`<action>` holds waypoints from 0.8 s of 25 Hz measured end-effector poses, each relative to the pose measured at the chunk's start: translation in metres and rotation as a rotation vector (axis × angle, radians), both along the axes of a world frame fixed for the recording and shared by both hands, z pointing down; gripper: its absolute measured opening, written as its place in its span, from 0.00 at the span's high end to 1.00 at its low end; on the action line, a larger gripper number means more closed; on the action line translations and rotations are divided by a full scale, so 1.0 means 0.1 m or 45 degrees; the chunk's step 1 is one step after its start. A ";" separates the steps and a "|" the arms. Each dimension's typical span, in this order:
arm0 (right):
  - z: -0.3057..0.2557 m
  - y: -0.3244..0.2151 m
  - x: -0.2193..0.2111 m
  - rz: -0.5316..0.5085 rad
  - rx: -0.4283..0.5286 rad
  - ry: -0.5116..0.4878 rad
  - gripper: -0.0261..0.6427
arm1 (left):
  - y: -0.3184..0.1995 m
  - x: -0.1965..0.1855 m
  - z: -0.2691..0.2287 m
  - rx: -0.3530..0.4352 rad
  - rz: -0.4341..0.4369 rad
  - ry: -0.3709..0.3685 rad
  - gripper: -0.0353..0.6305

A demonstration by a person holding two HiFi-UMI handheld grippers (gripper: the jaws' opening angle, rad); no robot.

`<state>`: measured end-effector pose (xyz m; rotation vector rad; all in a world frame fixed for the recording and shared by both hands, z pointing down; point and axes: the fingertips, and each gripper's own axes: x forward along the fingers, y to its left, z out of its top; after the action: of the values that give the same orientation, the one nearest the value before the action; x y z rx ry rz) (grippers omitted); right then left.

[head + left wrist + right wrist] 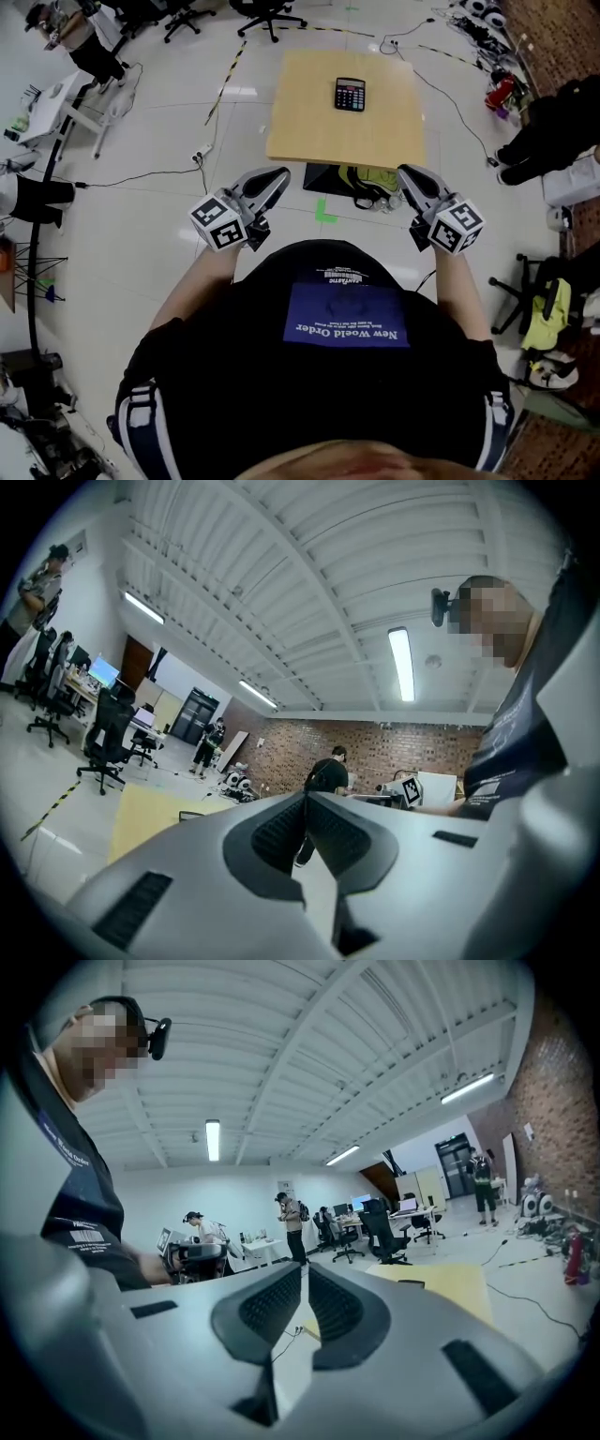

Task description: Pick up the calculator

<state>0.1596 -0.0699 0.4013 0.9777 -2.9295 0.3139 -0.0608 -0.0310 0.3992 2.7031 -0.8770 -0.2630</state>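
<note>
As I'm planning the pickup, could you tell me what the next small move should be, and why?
Probably carry both grippers forward to the table: the calculator lies on its far half, well beyond the shut left gripper and right gripper, which are short of the near edge.

Left gripper [306,803], jaws pressed together, nothing between them — aimed across a pale wooden table [150,817] toward a brick wall [394,747]; office chair [108,738] at left, ceiling light [401,663] overhead.
</note>
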 end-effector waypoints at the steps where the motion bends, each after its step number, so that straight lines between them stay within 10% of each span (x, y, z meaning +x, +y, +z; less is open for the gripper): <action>1: 0.04 -0.14 0.05 0.000 -0.010 -0.003 0.96 | -0.15 0.04 0.01 -0.007 0.001 -0.004 0.93; 20: 0.01 -2.77 -0.93 0.223 -0.035 -0.021 0.93 | -3.21 -0.66 0.39 -0.088 0.420 -0.076 0.92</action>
<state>0.0661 -0.3465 0.4027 1.2363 -2.8508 0.3689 -0.1271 -0.3519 0.4381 2.7462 -0.4329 -0.0789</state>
